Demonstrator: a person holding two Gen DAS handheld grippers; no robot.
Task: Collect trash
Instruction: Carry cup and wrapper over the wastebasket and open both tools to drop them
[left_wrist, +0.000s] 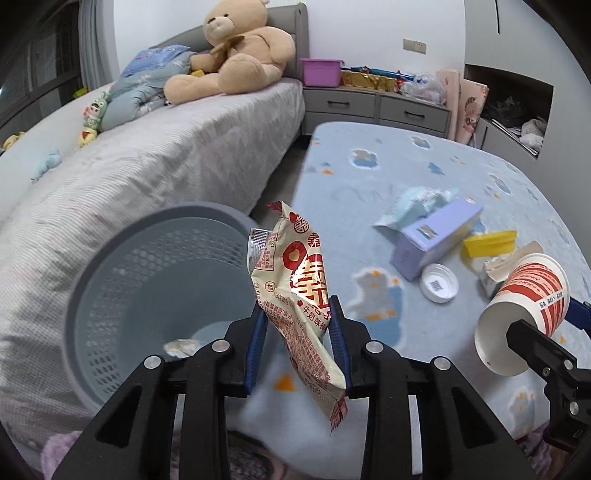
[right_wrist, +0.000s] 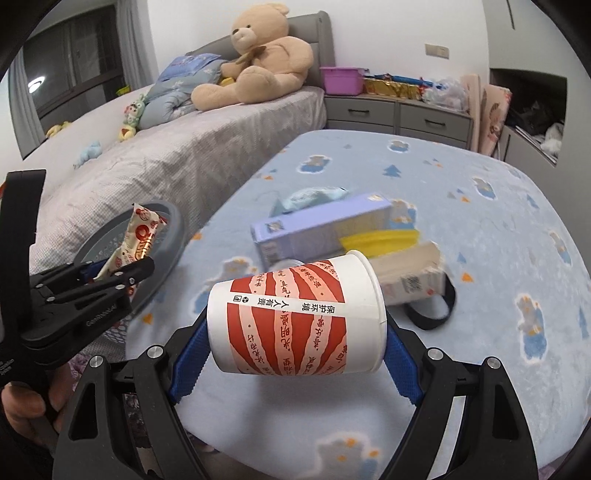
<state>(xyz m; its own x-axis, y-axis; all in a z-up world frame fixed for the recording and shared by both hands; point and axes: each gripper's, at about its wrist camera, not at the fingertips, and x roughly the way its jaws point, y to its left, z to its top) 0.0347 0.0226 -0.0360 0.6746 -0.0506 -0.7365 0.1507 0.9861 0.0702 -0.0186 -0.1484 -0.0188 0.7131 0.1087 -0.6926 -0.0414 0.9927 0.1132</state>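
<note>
Sensibly, the left gripper (left_wrist: 299, 332) clenched the snack wrapper (left_wrist: 299, 291) beside the bin's (left_wrist: 122, 258) rim; the right gripper (right_wrist: 295, 343) clasped the paper cup (right_wrist: 295, 317); each should release only above the opening.

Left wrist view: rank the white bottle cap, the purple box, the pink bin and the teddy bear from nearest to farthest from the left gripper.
1. White bottle cap: on the blue blanket, right of the left gripper.
2. Purple box: just behind the cap, lying on the blanket.
3. Pink bin and teddy bear: both far back, bin on the drawers, bear on the bed; too close to call.
</note>
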